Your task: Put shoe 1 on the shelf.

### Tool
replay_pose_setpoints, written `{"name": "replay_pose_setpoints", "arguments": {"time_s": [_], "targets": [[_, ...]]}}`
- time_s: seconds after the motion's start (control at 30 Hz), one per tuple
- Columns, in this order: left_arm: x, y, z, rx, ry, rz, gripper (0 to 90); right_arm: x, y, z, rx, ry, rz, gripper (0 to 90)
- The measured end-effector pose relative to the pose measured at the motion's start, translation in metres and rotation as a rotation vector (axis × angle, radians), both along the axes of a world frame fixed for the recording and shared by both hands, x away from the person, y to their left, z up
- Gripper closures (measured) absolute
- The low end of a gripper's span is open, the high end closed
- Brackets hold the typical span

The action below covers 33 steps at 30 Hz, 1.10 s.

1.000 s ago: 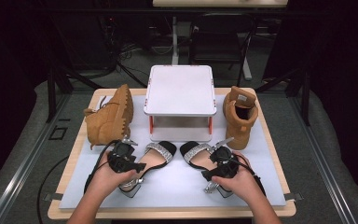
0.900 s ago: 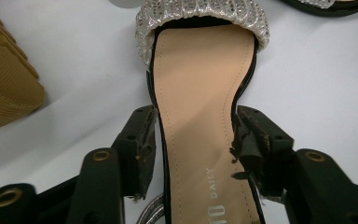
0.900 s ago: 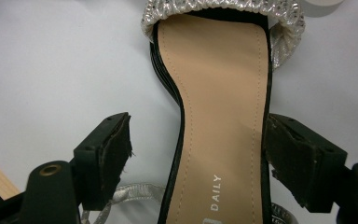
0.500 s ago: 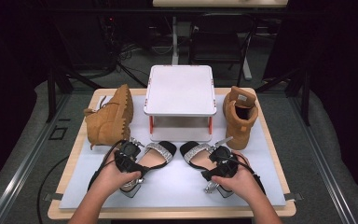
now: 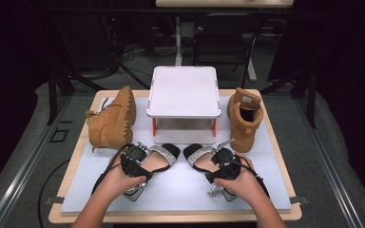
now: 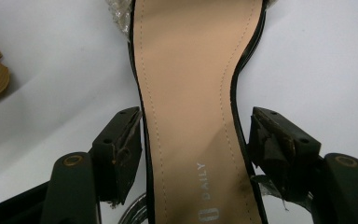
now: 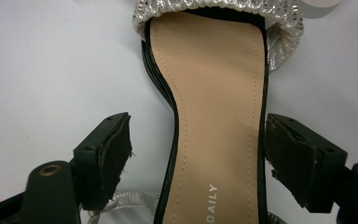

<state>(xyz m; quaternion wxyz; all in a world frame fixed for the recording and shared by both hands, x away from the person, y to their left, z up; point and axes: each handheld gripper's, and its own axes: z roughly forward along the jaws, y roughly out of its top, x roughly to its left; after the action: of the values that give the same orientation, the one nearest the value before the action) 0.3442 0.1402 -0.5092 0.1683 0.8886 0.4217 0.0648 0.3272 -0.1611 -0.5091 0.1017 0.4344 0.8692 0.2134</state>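
Left claw (image 6: 193,135) has just been opening and stands released, jaws straddling the left black silver-strapped heeled sandal (image 6: 191,93). Right claw (image 7: 198,149) released too, astride the right matching sandal (image 7: 214,116) at 6 o'clock of the white table riser (image 5: 183,92).

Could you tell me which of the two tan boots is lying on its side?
The tan boot left of the white stand lies on its side, tread showing; the other boot stands upright.

Stand (image 5: 183,90) betw. two boots (image 5: 111,121), two sandals (image 5: 159,156) in front.
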Motion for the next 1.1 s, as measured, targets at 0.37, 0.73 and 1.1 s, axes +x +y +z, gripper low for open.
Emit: {"name": "replay_pose_setpoints", "arguments": {"time_s": [0.37,0.73,1.1], "targets": [[0.003,-0.008,-0.004,0.075,0.024,0.006,37.7,0.002,-0.005,-0.003,-0.033,0.038,-0.012,23.2],[0.005,-0.022,-0.014,0.192,0.037,-0.014,37.9,0.002,-0.009,-0.003,-0.028,0.040,-0.022,23.9],[0.010,-0.016,-0.015,0.150,0.083,-0.001,39.3,0.008,-0.008,-0.003,0.002,0.071,-0.034,30.3]]}}
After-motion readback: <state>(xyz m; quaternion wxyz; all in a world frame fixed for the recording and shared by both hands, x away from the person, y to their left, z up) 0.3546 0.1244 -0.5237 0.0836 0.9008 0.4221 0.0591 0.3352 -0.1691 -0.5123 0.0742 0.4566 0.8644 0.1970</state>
